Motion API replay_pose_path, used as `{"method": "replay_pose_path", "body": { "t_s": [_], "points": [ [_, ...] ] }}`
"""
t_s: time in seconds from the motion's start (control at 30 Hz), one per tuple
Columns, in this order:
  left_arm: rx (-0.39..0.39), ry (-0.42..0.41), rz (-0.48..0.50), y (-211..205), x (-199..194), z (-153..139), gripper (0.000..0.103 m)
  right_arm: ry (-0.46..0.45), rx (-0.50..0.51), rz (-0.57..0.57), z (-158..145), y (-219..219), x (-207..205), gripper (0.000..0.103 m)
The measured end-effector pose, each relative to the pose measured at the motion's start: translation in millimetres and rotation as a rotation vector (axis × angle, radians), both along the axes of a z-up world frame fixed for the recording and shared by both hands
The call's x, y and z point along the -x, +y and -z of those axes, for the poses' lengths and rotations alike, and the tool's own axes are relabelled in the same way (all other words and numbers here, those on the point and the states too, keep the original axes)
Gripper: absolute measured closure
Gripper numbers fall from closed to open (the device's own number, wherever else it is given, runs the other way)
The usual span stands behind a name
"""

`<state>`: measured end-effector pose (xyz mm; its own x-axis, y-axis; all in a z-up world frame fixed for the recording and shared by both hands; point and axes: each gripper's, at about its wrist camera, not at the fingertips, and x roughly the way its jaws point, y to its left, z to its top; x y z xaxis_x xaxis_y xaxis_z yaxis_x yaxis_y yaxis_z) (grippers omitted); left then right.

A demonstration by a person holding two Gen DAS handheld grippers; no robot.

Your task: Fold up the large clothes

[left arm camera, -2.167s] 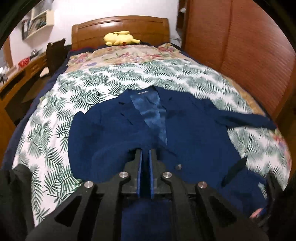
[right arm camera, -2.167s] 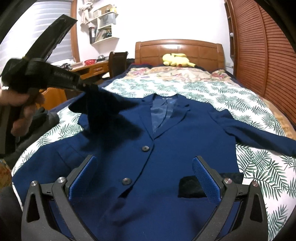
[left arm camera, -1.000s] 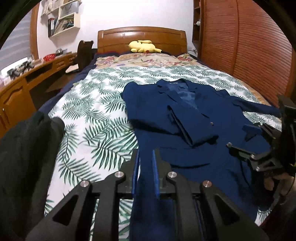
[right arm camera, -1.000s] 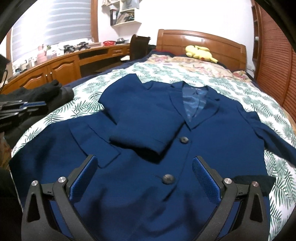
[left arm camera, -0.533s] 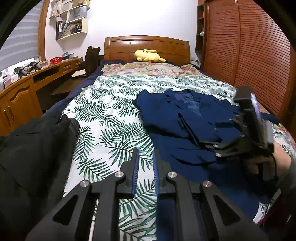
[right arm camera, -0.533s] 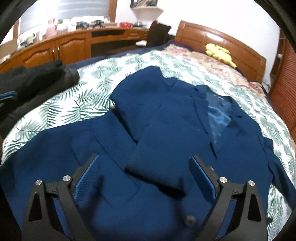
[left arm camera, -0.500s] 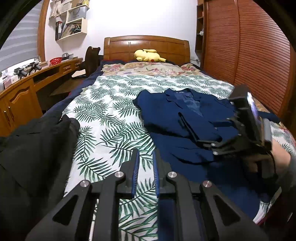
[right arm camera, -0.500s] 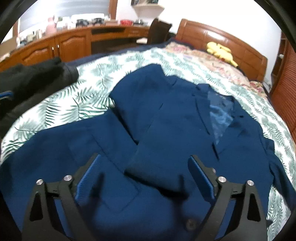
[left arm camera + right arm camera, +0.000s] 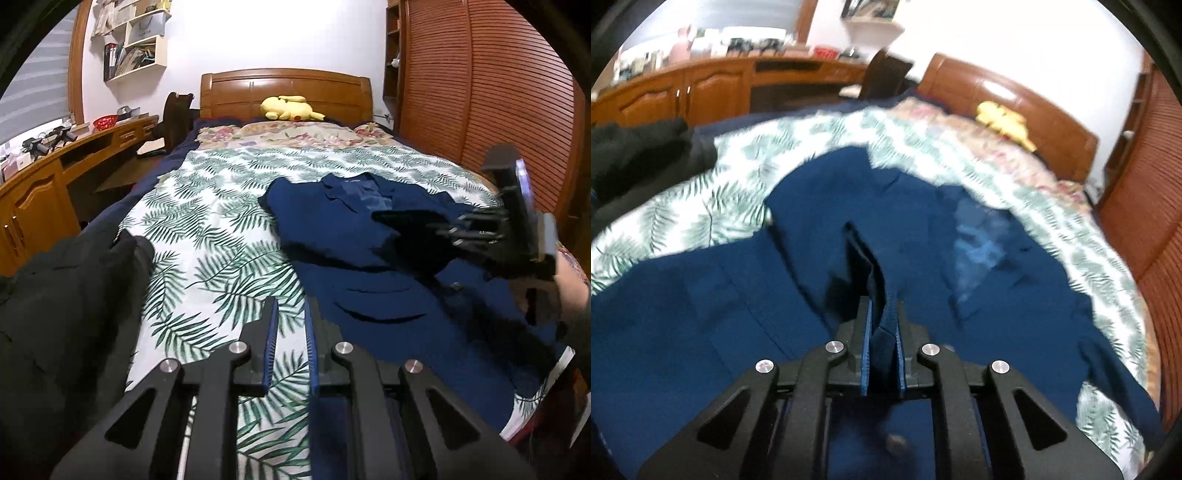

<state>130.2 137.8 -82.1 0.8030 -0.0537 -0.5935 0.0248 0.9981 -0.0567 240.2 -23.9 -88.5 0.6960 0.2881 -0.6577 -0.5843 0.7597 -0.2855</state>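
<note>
Blazer (image 9: 1015,332) sleeve pinched in right claw (image 9: 882,332).

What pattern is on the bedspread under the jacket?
Green palm fronds on white bedspread, clearest in the left wrist view.

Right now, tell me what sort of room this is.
A home bedroom, most likely: a bed with a wooden headboard, a yellow plush toy by the pillows, and a navy jacket spread on the leaf-print bedspread.
</note>
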Motion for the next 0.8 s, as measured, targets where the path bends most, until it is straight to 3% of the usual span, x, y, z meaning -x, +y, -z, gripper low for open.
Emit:
{"method": "replay_pose_path", "body": {
  "t_s": [0.13,0.3,0.47,0.7,0.8],
  "points": [
    [-0.011,-0.007,0.019,-10.5,-4.0,-2.6,0.092,-0.069,-0.106,0.052,-40.0,-41.4,29.4,0.097],
    [-0.009,-0.006,0.034,-19.4,-9.7,-2.9,0.092,-0.095,-0.235,0.118,-63.0,-88.2,69.6,0.097],
    [-0.001,-0.002,0.041,-24.1,-13.8,-1.9,0.092,-0.060,-0.262,0.161,-57.8,-110.8,85.4,0.097],
    [0.008,-0.017,0.054,-33.4,-16.2,-7.5,0.092,-0.085,-0.273,0.274,-49.0,-141.9,91.7,0.098],
    [0.018,-0.025,0.062,-37.2,-16.7,-9.4,0.092,-0.034,-0.262,0.291,-37.7,-152.2,89.8,0.098]
  ]
}}
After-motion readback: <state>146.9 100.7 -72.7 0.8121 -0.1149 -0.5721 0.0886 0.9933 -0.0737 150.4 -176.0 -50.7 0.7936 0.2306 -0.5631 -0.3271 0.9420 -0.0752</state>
